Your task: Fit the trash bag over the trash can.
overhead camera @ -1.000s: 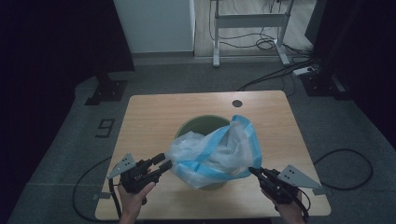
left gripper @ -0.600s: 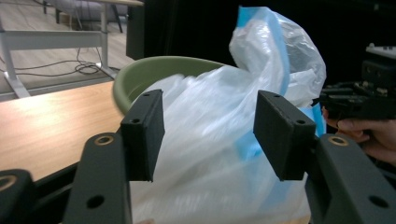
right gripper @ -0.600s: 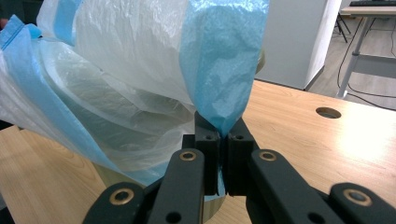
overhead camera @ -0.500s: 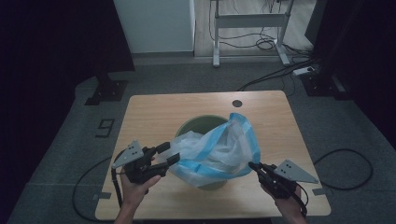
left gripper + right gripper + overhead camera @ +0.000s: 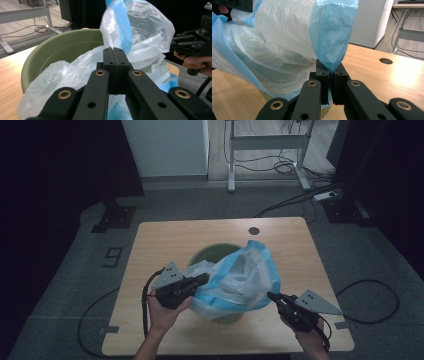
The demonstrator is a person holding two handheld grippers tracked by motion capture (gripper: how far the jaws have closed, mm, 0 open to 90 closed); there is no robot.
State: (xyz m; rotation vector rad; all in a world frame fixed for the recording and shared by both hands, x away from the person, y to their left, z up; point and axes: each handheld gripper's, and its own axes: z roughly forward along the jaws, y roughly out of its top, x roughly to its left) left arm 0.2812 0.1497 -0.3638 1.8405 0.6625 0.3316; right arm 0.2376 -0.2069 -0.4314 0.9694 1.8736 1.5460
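Nearest me, my two black grippers pinch one thin, crinkly plastic bag (image 5: 240,280), white with blue bands. The right gripper (image 5: 272,296) has its fingers clamped on a blue edge. The left gripper (image 5: 204,279) has just been closing; its fingers now meet on white film. The bag billows over one round, smooth green bin (image 5: 212,255), which stands mid-table (image 5: 165,235) on pale wood. Farther back is one round hole (image 5: 254,230).

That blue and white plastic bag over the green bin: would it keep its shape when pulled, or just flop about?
Probably floppy: the plastic bag crumples and sags in folds over the green bin. It looks thin and light, since light shows through it in the right gripper view. It could slip or tear, because the left tool and right tool each pinch only a narrow bit of film.
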